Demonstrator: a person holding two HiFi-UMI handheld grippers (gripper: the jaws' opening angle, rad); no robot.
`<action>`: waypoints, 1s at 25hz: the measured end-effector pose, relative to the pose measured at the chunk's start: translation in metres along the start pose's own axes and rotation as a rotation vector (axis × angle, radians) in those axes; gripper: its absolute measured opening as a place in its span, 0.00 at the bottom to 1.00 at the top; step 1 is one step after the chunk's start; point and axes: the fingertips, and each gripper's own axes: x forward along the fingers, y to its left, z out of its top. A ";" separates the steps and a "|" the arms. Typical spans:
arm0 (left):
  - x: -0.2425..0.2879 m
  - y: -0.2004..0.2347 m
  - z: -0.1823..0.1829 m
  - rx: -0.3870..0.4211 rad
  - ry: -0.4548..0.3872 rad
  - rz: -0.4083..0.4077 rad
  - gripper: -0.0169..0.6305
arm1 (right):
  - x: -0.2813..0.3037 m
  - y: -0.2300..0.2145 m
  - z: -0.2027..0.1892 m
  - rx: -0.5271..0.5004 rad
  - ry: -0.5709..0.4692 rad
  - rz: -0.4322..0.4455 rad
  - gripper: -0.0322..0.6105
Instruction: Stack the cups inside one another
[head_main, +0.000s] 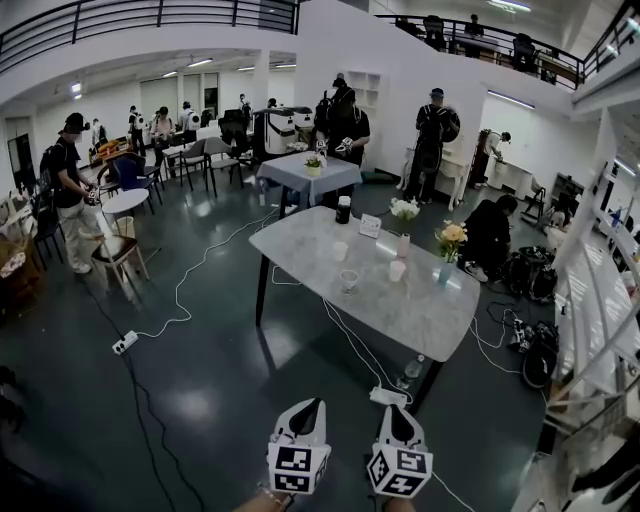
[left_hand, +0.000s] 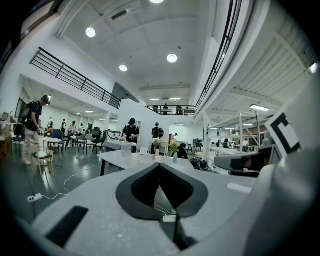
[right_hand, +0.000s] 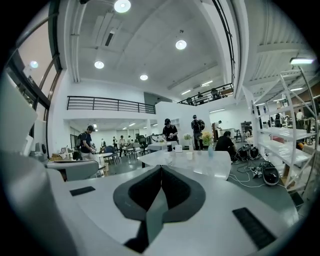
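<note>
Three small pale cups stand apart on the marble table (head_main: 420, 315): one cup (head_main: 340, 250) toward the far side, a clear cup (head_main: 348, 281) nearer the near-left edge, and a white cup (head_main: 397, 270) to its right. Both grippers hang well short of the table, at the bottom of the head view. My left gripper (head_main: 313, 405) (left_hand: 160, 165) has its jaws together with nothing in them. My right gripper (head_main: 393, 410) (right_hand: 161, 167) is likewise shut and empty. In the right gripper view the table lies far ahead with a white cup (right_hand: 190, 155) on it.
A black tumbler (head_main: 343, 209), a small card (head_main: 370, 226) and two flower vases (head_main: 404, 240) (head_main: 447, 265) share the table. A power strip (head_main: 388, 396) and cables lie on the floor before it, and a bottle (head_main: 413, 370) below it. White shelving (head_main: 600, 300) stands at right; a person (head_main: 490, 235) crouches behind the table.
</note>
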 end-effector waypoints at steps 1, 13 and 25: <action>0.002 0.005 -0.001 0.001 0.003 0.001 0.02 | 0.004 0.001 -0.001 0.002 0.004 -0.004 0.06; 0.042 0.037 -0.014 -0.013 0.031 0.025 0.02 | 0.057 -0.003 -0.012 0.011 0.050 -0.020 0.06; 0.138 0.073 0.008 -0.017 0.022 0.075 0.02 | 0.165 -0.017 0.015 0.005 0.059 0.026 0.06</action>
